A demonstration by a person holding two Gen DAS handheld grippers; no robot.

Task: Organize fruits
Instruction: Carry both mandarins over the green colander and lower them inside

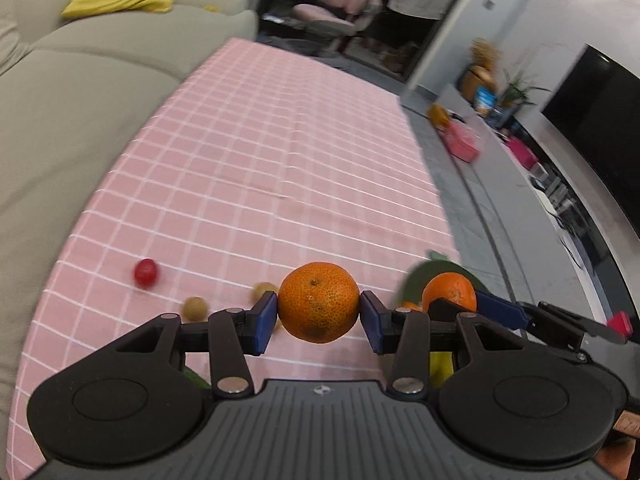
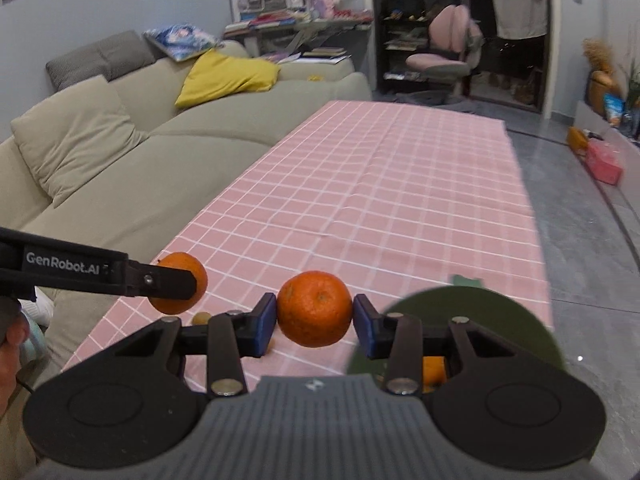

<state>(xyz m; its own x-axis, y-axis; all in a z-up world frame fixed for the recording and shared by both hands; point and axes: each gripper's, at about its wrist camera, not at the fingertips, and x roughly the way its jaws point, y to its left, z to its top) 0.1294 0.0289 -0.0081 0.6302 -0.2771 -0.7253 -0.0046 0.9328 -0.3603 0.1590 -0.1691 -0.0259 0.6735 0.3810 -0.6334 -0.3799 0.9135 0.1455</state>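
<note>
My left gripper (image 1: 319, 320) is shut on a tangerine (image 1: 319, 301) and holds it above the pink checked tablecloth (image 1: 280, 168). My right gripper (image 2: 314, 322) is shut on a second tangerine (image 2: 315, 309), held above the cloth beside a dark green plate (image 2: 480, 320). In the left wrist view the right gripper with its tangerine (image 1: 450, 291) is at the right, over the green plate (image 1: 416, 280). In the right wrist view the left gripper's tangerine (image 2: 180, 289) is at the left. An orange piece (image 2: 434, 370) lies on the plate.
A red cherry tomato (image 1: 145, 273) and two small brown fruits (image 1: 195, 308) (image 1: 262, 290) lie on the cloth at the near left. A beige sofa (image 2: 120, 160) runs along the table's left side. Grey floor (image 2: 592, 260) is at the right.
</note>
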